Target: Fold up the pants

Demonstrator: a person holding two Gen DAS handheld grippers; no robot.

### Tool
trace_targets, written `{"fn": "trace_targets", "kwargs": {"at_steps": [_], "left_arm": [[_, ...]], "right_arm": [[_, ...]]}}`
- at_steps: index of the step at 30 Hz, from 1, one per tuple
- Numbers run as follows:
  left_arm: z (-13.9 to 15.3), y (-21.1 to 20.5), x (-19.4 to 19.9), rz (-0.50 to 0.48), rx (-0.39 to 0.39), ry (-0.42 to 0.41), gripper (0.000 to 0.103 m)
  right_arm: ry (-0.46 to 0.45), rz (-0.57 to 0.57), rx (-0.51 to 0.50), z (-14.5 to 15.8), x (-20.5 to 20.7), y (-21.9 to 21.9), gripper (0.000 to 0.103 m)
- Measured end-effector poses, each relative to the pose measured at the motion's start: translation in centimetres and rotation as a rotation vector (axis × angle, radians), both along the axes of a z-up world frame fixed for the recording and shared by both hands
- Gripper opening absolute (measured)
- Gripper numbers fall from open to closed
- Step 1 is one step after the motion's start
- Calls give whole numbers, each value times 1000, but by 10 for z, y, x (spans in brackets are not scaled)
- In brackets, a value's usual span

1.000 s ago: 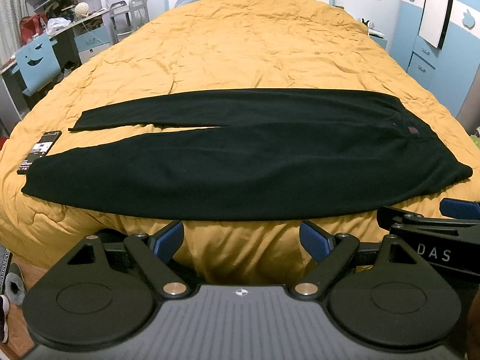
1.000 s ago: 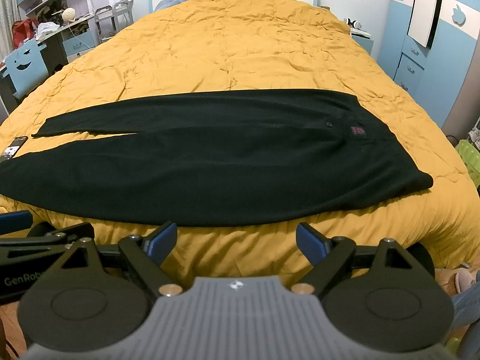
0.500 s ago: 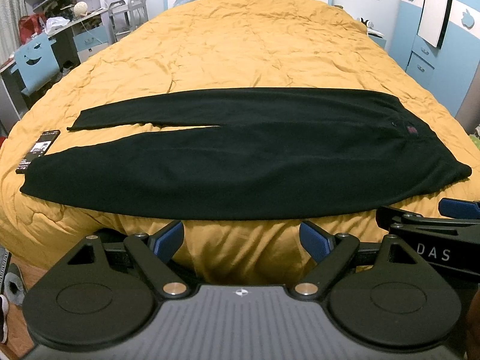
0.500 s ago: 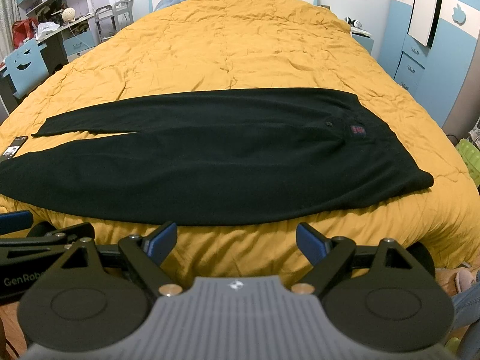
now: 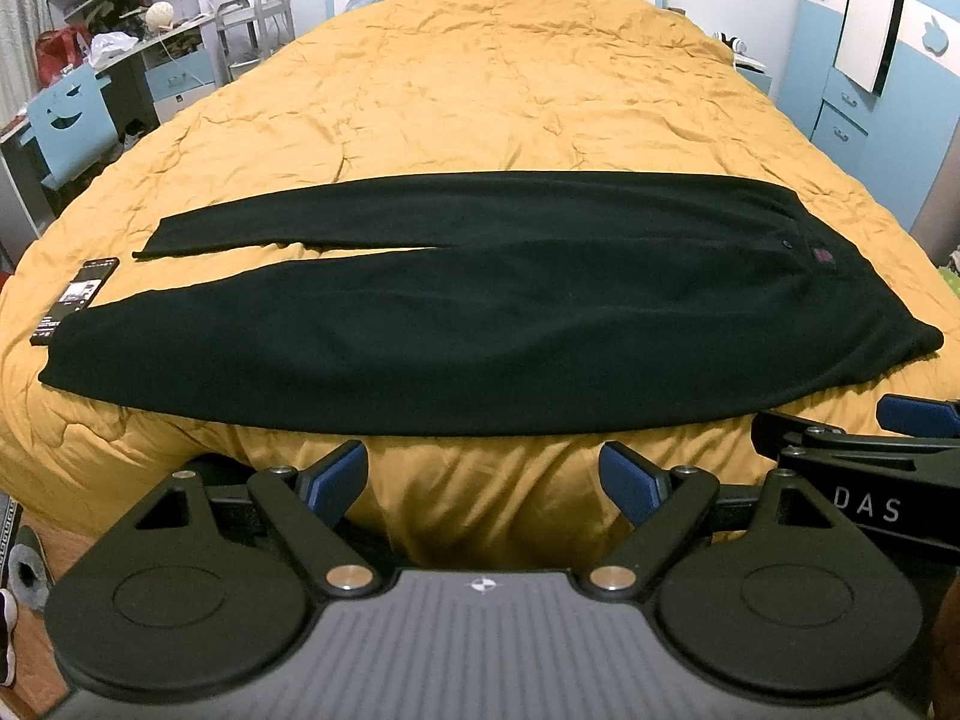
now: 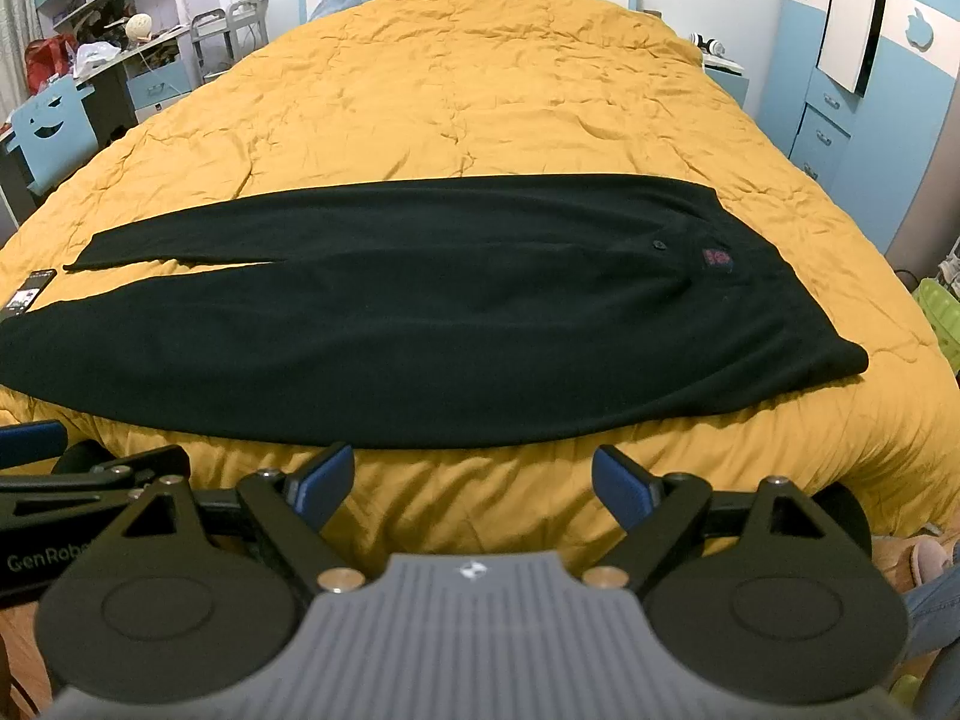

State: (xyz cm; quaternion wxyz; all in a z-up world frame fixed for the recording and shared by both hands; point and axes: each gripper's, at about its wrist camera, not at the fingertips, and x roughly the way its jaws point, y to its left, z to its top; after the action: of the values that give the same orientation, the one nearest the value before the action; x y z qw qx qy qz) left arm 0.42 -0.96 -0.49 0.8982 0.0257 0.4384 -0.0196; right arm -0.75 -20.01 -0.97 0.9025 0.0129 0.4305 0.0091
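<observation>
Black pants (image 5: 480, 312) are lying flat, unfolded, across the near part of the mustard-yellow quilt (image 5: 498, 78), waistband at the right, legs running left. A phone (image 5: 75, 300) is lying on the quilt, touching the near leg's cuff. Left gripper (image 5: 483, 477) and right gripper (image 6: 468, 480) are hovering just off the bed's near edge, both spread wide, gripping nothing.

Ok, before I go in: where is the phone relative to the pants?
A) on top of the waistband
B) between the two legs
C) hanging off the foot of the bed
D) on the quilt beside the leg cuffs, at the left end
D: the phone lies on the yellow quilt just beyond the cuffs at the left end of the black pants.
</observation>
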Motion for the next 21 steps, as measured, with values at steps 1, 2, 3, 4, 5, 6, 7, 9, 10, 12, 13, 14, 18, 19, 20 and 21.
{"fn": "trace_targets", "kwargs": {"at_steps": [1,2,3,4,5,6,7,9,10,12,13,14,18,19,20,21], "left_arm": [[0,0,0,-6,1,1,101],[-1,0,0,-6,1,2,101],[-2,0,0,-6,-1,3,101],[-3,0,1,-6,-1,3,101],[-3,0,1,-6,-1,2,101],[-3,0,1,-6,-1,3,101],[-3,1,1,-6,-1,3,101],[-3,1,1,-6,-2,4,101],[-3,0,1,-6,-4,5,101],[-4,0,0,-7,-8,5,101],[-4,0,0,-7,-7,5,101],[-4,0,0,-7,-7,5,101],[-4,1,0,-7,-8,6,101],[-4,1,0,-7,-9,6,101],[-4,1,0,-7,-9,6,101],[-4,1,0,-7,-9,6,101]], "right_arm": [[0,0,-1,0,0,0,83],[0,0,-2,-1,0,0,83],[0,1,-3,-1,-1,1,83],[0,1,-3,-1,-1,1,83],[1,1,-3,-1,-1,1,83],[0,1,-3,-1,-1,1,83],[0,1,-3,-1,-1,1,83],[0,1,-4,-1,-1,1,83],[1,1,-4,-1,-1,1,83],[0,1,-4,-1,-1,1,83],[1,1,-4,-1,-1,1,83],[0,1,-5,-1,-1,1,83],[1,2,-4,-1,-1,1,83],[0,2,-5,-1,-1,1,83],[0,2,-5,-1,-1,1,83],[0,1,-5,-1,-1,1,83]]}}
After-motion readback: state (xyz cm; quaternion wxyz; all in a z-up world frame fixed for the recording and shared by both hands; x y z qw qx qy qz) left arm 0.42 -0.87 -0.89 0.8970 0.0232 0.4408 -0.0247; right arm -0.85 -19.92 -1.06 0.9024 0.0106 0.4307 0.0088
